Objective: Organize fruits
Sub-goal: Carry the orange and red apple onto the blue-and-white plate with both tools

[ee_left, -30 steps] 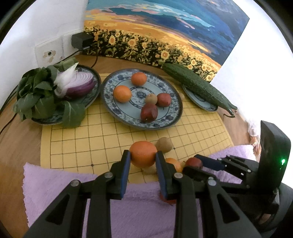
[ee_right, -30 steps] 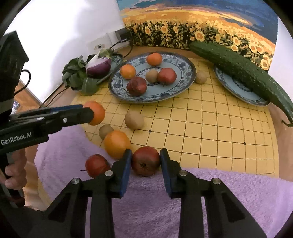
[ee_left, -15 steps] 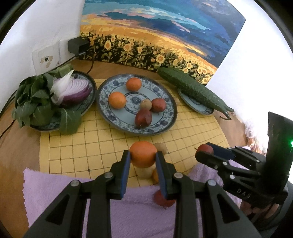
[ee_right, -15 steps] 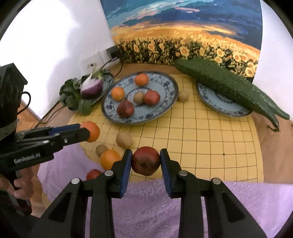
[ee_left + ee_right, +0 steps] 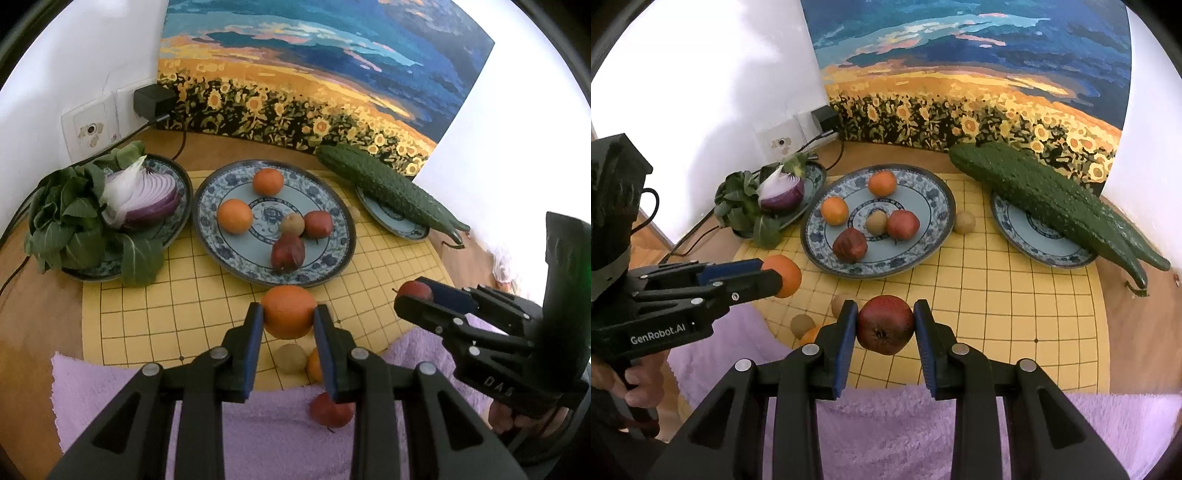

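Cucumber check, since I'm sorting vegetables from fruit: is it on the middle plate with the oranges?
No, the cucumber lies across its own plate.

A halved red onion and leafy greens are plated; a sunflower painting is propped behind a purple towel.

Four oranges, four red apples, four kiwis, three plates, two cucumbers (one halved onion)

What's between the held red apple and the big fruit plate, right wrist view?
Only bare yellow grid mat between the red apple and the fruit plate; the loose kiwis lie off to the left.
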`<state>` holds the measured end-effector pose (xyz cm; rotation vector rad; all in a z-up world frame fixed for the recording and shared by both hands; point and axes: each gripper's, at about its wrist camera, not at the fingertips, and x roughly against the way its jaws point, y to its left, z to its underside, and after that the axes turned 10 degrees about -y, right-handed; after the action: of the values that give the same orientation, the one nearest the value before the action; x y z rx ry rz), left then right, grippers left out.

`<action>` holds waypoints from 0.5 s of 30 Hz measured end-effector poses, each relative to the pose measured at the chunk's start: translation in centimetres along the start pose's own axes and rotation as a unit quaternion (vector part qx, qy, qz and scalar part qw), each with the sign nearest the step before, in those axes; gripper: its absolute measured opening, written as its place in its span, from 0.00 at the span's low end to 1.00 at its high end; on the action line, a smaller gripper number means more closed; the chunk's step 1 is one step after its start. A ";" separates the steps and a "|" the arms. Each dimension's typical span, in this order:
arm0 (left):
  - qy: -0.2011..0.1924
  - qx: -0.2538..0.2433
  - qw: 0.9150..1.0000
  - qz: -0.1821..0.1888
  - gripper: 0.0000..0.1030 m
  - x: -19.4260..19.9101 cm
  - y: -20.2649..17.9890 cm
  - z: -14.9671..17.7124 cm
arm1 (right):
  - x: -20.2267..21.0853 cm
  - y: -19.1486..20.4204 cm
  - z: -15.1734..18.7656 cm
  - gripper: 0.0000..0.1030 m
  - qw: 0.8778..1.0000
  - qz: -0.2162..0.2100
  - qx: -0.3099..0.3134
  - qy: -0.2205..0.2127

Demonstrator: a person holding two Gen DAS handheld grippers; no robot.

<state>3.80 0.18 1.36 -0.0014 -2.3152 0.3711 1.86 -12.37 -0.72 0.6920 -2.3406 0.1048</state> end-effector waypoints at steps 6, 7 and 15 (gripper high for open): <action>-0.001 -0.002 1.000 0.001 0.28 -0.3 0.1 -0.5 | -0.4 -0.1 -0.7 0.31 1.000 -0.001 -0.002 -0.006; -0.002 -0.002 1.000 0.000 0.28 -0.4 0.1 -0.7 | -0.3 -0.1 -0.8 0.31 1.000 0.002 -0.005 -0.011; -0.005 -0.003 1.000 -0.003 0.28 -1.4 0.6 -1.9 | -1.2 -0.9 -1.9 0.31 1.000 0.005 -0.009 -0.017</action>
<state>6.03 1.12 1.43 0.0042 -2.3256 0.3617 4.15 -12.09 -0.16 0.6783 -2.3749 0.0765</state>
